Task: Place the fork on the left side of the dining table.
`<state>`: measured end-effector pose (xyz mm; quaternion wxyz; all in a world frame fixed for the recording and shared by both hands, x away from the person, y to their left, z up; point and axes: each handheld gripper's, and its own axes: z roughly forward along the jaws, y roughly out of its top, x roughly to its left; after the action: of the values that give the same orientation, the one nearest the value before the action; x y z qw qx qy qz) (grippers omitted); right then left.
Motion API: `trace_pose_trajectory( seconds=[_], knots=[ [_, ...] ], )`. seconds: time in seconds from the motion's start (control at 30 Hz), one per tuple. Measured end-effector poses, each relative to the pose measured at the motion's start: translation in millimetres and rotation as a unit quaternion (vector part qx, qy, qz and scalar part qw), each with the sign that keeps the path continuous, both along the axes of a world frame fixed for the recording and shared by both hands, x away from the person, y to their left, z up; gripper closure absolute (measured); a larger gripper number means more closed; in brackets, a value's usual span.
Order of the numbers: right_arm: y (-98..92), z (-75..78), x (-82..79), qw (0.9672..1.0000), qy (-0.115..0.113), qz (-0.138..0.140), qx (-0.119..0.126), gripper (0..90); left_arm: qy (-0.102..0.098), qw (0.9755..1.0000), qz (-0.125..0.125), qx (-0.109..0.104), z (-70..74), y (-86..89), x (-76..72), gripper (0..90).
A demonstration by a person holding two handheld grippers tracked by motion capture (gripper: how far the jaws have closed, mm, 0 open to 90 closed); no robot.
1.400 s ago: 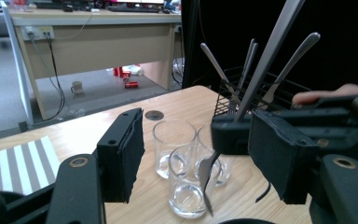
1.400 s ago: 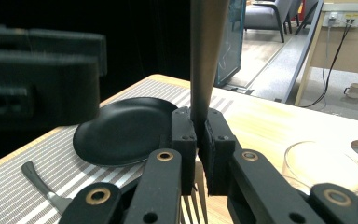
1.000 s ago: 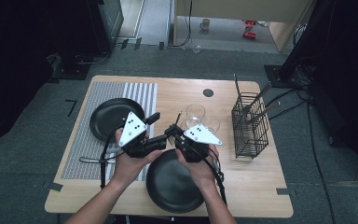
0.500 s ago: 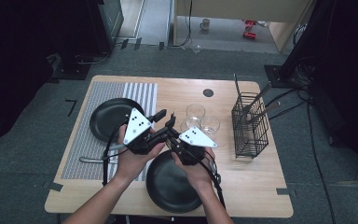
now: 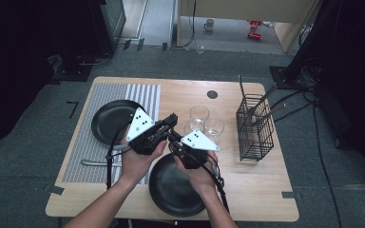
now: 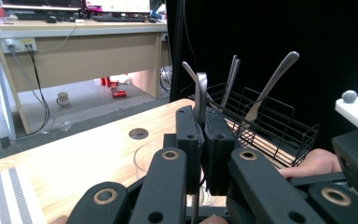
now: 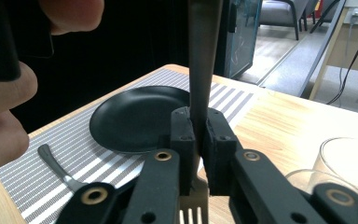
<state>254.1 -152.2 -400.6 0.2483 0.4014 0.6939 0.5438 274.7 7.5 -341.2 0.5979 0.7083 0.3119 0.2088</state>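
Both hands raised mid-bench, tips meeting above the near plate (image 5: 173,187). Left claw (image 5: 170,121) has just closed, clamped on the fork (image 6: 200,95) handle. Right claw (image 5: 173,138) clamped on the same fork near its tines. Fork held off the bench (image 5: 247,190), between the claws.

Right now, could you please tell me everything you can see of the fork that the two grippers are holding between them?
The fork is plain silver metal with a flat handle that narrows toward the neck. The right gripper clamps it near the neck, with the tines just below its jaws in the right gripper view. The left gripper has just closed its jaws on the handle end, which rises above them in the left gripper view. It is held clear of the table, near the glasses; nothing else touches it.
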Motion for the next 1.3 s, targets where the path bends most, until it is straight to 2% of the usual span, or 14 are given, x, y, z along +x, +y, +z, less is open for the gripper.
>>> trace_pose_trajectory(
  seconds=[0.03, 0.13, 0.4, 0.57, 0.67, 0.8, 1.3],
  knots=[
    [-0.5, 0.1, -0.2, 1.0, -0.001, -0.001, 0.002, 80.1, -0.001, 1.0, 0.004, 0.004, -0.2, 0.6, 0.6, 88.3],
    [-3.2, 1.0, -0.5, 1.0, 0.007, -0.001, 0.006, 69.3, 0.001, 1.0, 0.008, -0.004, -0.5, 3.8, 2.9, 88.4],
    [-16.9, 1.3, -4.8, 0.9996, 0.021, -0.008, -0.018, 42.7, -0.01, 0.9997, 0.02, -0.005, 0.4, 10.0, 5.6, 88.4],
    [-27.6, 1.3, -7.8, 0.9985, 0.04, -0.027, -0.027, 13.0, -0.012, 0.9996, 0.024, -0.005, -0.4, 12.6, 8.1, 88.4],
    [-35.7, -0.4, -9.9, 0.9981, 0.046, -0.028, -0.029, 6.6, -0.008, 0.9996, 0.026, -0.009, -0.8, 15.7, 10.7, 88.4],
    [-46.4, -5.8, -13.2, 0.9975, 0.058, -0.025, -0.032, 1.9, -0.004, 0.9995, 0.025, -0.016, -0.7, 21.0, 14.0, 88.4],
    [-87.8, -24.5, -30.3, 0.9947, 0.08, -0.056, -0.031, 1.8, 0.008, 0.9983, 0.042, -0.04, -0.2, 34.8, 23.9, 88.3]
  ],
)
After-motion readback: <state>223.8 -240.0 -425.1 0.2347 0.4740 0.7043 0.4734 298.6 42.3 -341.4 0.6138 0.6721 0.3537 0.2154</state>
